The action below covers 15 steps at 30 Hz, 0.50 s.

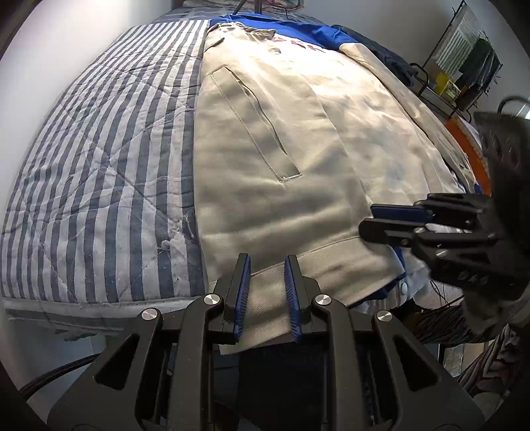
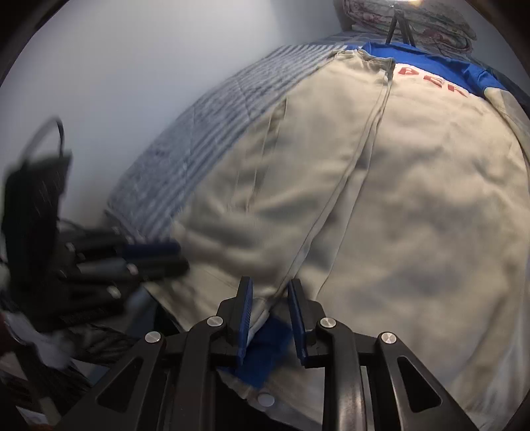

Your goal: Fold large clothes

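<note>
A large beige jacket [image 1: 298,132] with a blue yoke and red letters lies spread on a striped quilt [image 1: 99,165]; a slanted pocket shows on its left panel. My left gripper [image 1: 267,262] sits at the near hem band, shut on the cloth that runs between its blue pads. At the right edge of that view my right gripper [image 1: 367,218] lies sideways over the hem. In the right wrist view the jacket [image 2: 397,199] fills the frame, and the right gripper [image 2: 271,285] pinches its front edge, where blue lining shows. The left gripper [image 2: 182,257] is a blur at the left.
The quilt [image 2: 215,132] ends against a white wall on the left. A wire rack [image 1: 463,66] with hanging items stands at the far right, an orange thing [image 1: 470,142] beside it. Folded bedding [image 2: 414,23] and a small tripod [image 2: 399,26] sit at the head end.
</note>
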Each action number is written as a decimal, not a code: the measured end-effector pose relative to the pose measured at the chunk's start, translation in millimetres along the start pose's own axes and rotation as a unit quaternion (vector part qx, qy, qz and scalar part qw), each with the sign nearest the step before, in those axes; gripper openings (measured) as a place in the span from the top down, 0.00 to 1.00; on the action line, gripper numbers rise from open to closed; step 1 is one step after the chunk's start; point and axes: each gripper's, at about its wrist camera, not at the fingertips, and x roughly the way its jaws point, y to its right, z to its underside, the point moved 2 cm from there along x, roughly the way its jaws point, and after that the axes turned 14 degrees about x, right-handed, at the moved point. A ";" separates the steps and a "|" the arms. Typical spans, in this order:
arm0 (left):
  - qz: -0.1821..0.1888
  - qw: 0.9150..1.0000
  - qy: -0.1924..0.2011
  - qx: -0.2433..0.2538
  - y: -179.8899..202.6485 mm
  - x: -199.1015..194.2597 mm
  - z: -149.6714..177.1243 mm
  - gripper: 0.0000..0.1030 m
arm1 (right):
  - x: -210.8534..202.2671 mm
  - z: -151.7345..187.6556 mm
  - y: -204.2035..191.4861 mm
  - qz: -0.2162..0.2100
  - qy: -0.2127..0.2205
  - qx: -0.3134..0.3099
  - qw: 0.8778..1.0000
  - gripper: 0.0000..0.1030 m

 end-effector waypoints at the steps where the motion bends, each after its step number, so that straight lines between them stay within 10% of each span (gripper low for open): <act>1: -0.004 1.000 -0.004 -0.003 1.0 -1.8 0.8 0.80 | 2.2 2.3 0.1 0.005 0.005 -0.001 1.000 0.78; 6: -0.054 0.997 0.044 0.023 20.1 -47.6 -11.5 0.80 | -23.9 -1.4 4.3 -0.002 0.033 0.015 0.999 0.77; 15: -0.105 0.980 0.154 0.064 63.3 -125.8 -57.6 0.36 | -106.4 4.4 32.5 0.029 0.116 0.034 0.992 0.57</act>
